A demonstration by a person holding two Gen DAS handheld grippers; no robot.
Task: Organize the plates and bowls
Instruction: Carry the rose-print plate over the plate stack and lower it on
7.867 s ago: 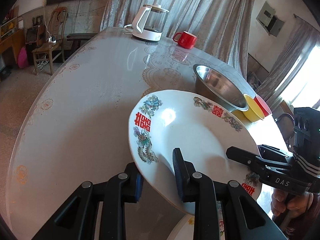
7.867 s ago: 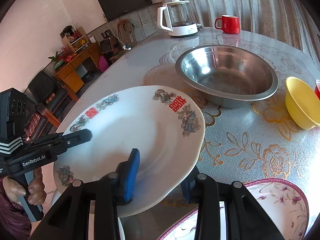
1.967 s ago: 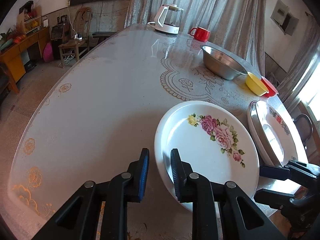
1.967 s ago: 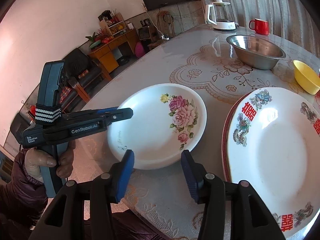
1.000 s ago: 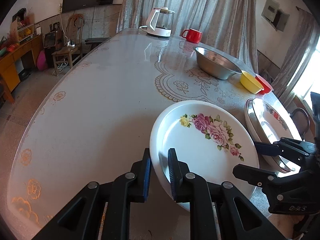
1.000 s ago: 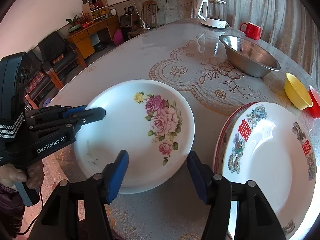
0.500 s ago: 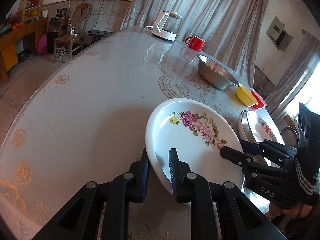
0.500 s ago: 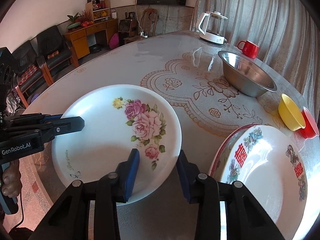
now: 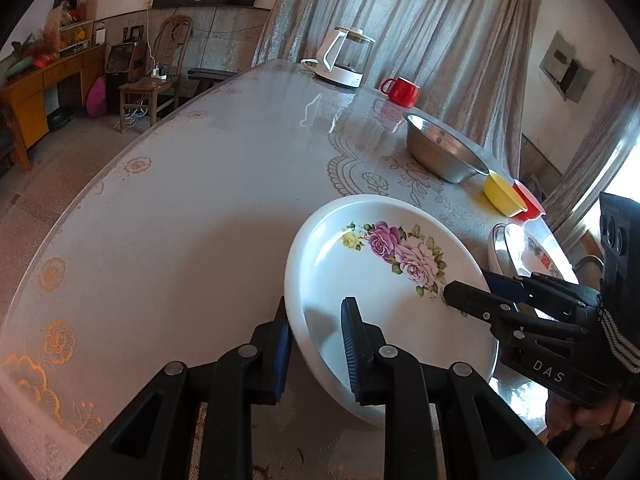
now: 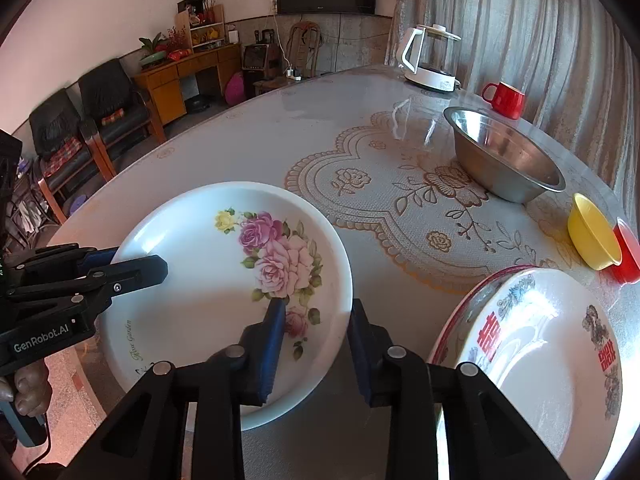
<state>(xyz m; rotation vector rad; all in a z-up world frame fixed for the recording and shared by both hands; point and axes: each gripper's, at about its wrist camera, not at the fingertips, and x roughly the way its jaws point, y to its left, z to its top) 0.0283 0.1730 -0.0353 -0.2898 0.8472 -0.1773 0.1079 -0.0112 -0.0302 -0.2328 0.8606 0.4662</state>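
A white rose-pattern plate (image 9: 384, 280) is held tilted above the table by both grippers. My left gripper (image 9: 316, 328) is shut on its near-left rim. My right gripper (image 10: 316, 328) is shut on its opposite rim, and the plate also shows in the right wrist view (image 10: 224, 280). The right gripper shows in the left wrist view (image 9: 472, 292), the left gripper in the right wrist view (image 10: 136, 264). A stack of plates topped by a dragon-pattern plate (image 10: 540, 356) lies on the table to the right; it also shows in the left wrist view (image 9: 528, 252).
A steel bowl (image 10: 504, 160), a yellow bowl (image 10: 592, 232) and a red bowl (image 10: 628, 252) stand in a row toward the far right. A kettle (image 10: 432, 60) and a red mug (image 10: 504, 100) stand at the far end. The table (image 9: 180, 208) edge curves at the left.
Both grippers closed on the rose plate's rims and lifted it off the table, tilting it. Earlier, the dragon plate was set onto the stack at the right.
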